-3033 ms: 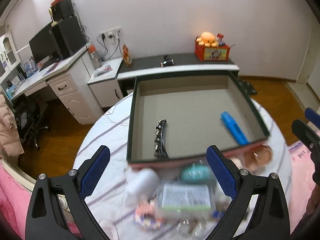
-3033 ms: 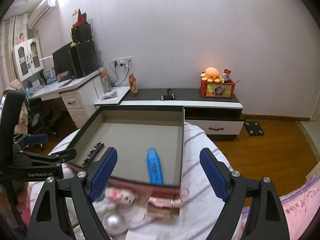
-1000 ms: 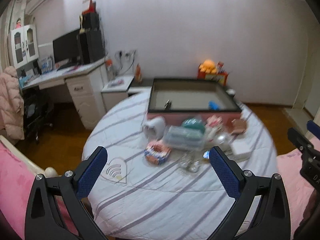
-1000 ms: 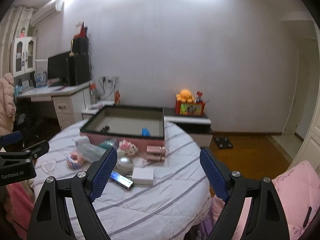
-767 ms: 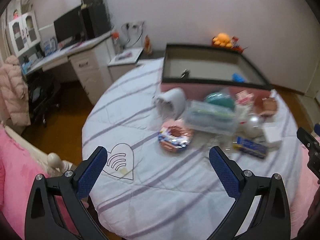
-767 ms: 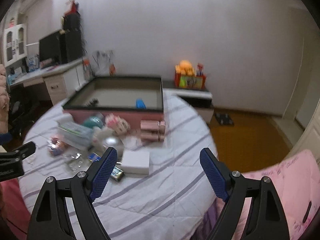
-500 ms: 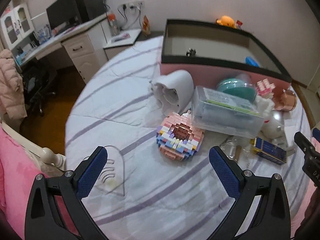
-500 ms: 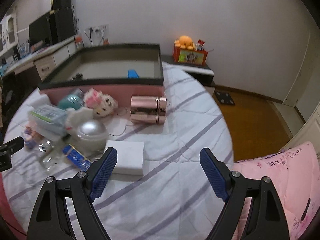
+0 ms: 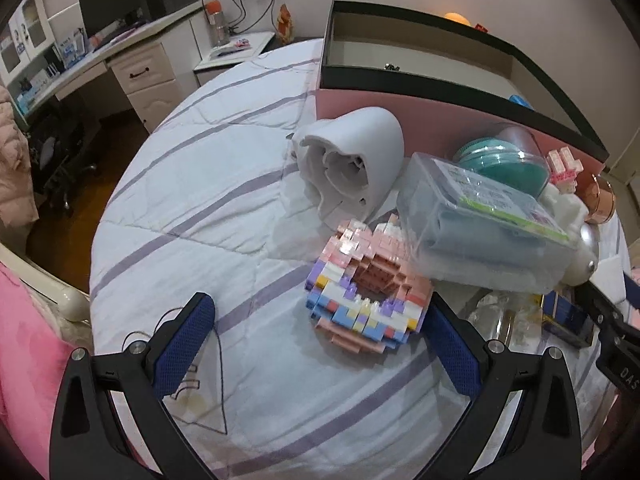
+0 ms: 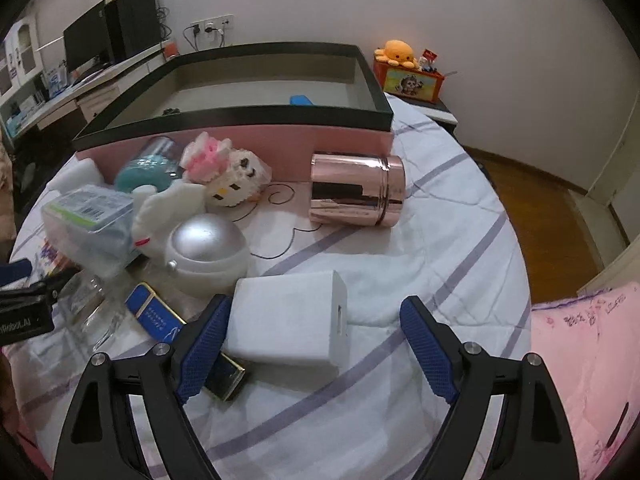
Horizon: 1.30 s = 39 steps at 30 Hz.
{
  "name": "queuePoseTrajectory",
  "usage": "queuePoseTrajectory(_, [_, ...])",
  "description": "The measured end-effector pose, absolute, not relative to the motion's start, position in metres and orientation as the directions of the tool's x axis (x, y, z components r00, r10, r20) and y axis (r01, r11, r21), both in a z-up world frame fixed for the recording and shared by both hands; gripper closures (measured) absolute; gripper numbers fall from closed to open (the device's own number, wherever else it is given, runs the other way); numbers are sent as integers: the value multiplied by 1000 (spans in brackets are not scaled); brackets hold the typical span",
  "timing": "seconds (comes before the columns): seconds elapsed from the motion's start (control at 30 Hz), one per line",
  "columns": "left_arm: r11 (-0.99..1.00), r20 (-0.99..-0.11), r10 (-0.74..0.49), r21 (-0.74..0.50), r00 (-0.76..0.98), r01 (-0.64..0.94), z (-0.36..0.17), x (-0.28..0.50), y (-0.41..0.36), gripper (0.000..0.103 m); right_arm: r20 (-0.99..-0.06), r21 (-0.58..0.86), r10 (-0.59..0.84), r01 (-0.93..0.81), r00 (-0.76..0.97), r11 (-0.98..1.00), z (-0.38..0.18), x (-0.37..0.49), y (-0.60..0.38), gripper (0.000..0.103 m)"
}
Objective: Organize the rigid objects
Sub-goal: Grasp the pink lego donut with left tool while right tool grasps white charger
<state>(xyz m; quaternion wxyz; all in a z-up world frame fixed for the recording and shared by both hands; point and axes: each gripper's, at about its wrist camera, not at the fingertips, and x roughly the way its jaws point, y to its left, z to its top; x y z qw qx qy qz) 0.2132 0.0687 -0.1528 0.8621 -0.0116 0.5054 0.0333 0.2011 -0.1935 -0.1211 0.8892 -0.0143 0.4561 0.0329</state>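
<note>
A pink box with a black rim [image 9: 440,76] [image 10: 240,116] stands at the far side of the round table and holds a blue item [image 10: 301,100]. In front of it lie a pastel brick ring [image 9: 368,296], a white moulded shell [image 9: 352,164], a clear plastic case [image 9: 480,224], a rose-gold canister [image 10: 356,190], a silver-domed pot [image 10: 206,250] and a white block [image 10: 286,318]. My left gripper [image 9: 320,340] is open just short of the brick ring. My right gripper [image 10: 316,344] is open, with the white block between its fingers, untouched.
A teal item under a clear dome [image 10: 148,164], a brick cat figure [image 10: 228,172], a blue flat pack [image 10: 160,318] and a glass bottle [image 10: 94,304] crowd the table's middle. A desk [image 9: 132,60] and low cabinet stand behind. Pink bedding [image 10: 580,360] lies at the right.
Both grippers have come down and tilted toward the table, closing in on the clutter. The brick ring and the white block now sit large between the fingers. Both stayed open.
</note>
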Motion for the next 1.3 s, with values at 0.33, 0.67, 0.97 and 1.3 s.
queuePoseTrajectory(0.33, [998, -846, -27, 2, 533, 55, -148, 211, 53, 46, -814, 76, 88, -44, 574, 996, -114, 199, -220, 48])
queuePoseTrajectory(0.67, [998, -851, -58, -40, 522, 46, -142, 207, 57, 47, -802, 76, 78, -28, 592, 997, -108, 199, -218, 48])
queuePoseTrajectory(0.97, [999, -839, -45, -50, 543, 5, -130, 195, 73, 47, -774, 83, 89, -39, 627, 996, -91, 185, -214, 48])
queuePoseTrajectory(1.3, [998, -775, -42, -61, 630, -8, -90, 160, 81, 47, -703, 120, 107, -31, 703, 992, -57, 152, -221, 48])
